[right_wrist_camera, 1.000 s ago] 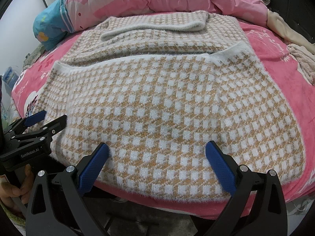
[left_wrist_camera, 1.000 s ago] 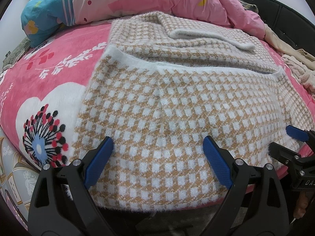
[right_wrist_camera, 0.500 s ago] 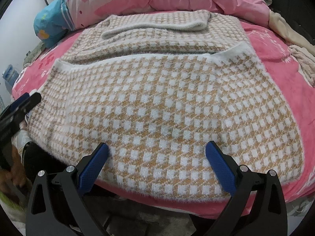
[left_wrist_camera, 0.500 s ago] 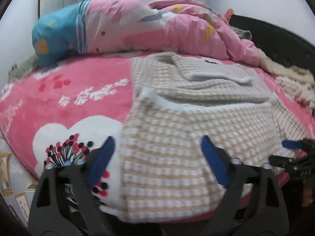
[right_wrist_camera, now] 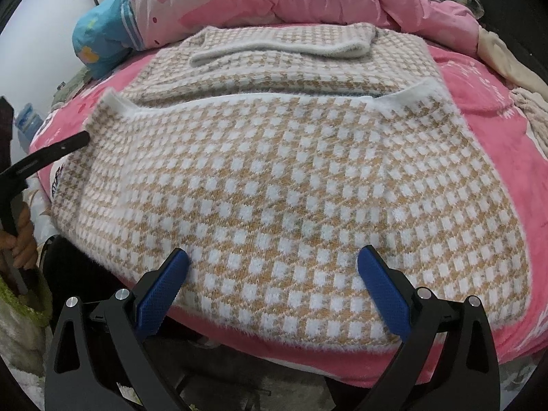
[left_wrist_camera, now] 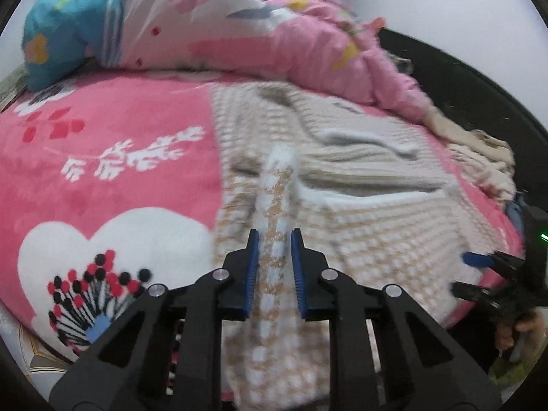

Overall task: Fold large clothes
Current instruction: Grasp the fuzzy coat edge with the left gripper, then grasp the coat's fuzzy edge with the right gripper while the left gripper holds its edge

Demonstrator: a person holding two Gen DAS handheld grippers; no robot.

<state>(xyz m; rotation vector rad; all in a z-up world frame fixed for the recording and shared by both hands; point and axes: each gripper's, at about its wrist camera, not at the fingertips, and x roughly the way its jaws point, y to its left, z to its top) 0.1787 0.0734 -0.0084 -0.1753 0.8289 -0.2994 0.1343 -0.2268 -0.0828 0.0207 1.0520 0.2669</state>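
Observation:
A tan-and-white checked sweater (right_wrist_camera: pixel 291 171) lies spread on the bed, its upper part folded down with a sleeve across it. In the left wrist view my left gripper (left_wrist_camera: pixel 273 250) is closing at the sweater's (left_wrist_camera: pixel 376 233) left edge. A raised ridge of the knit is pinched between its blue pads. My right gripper (right_wrist_camera: pixel 273 267) stands open over the near hem with nothing between its fingers. It also shows at the right edge of the left wrist view as the right gripper (left_wrist_camera: pixel 472 274). One finger of the left gripper (right_wrist_camera: pixel 51 157) reaches in from the left.
The pink flowered blanket (left_wrist_camera: pixel 102 171) covers the bed. A pink quilt (left_wrist_camera: pixel 239 34) with a blue end (left_wrist_camera: pixel 61 34) lies bunched along the far side. Beige clothes (left_wrist_camera: pixel 479 157) are heaped at the right by the black bed frame (left_wrist_camera: pixel 462 78). A hand (right_wrist_camera: pixel 24 239) holds the left gripper.
My left gripper moved left to the sweater's side edge, tilted up and closed from wide open onto a fold of the knit. The right gripper stayed open at the hem.

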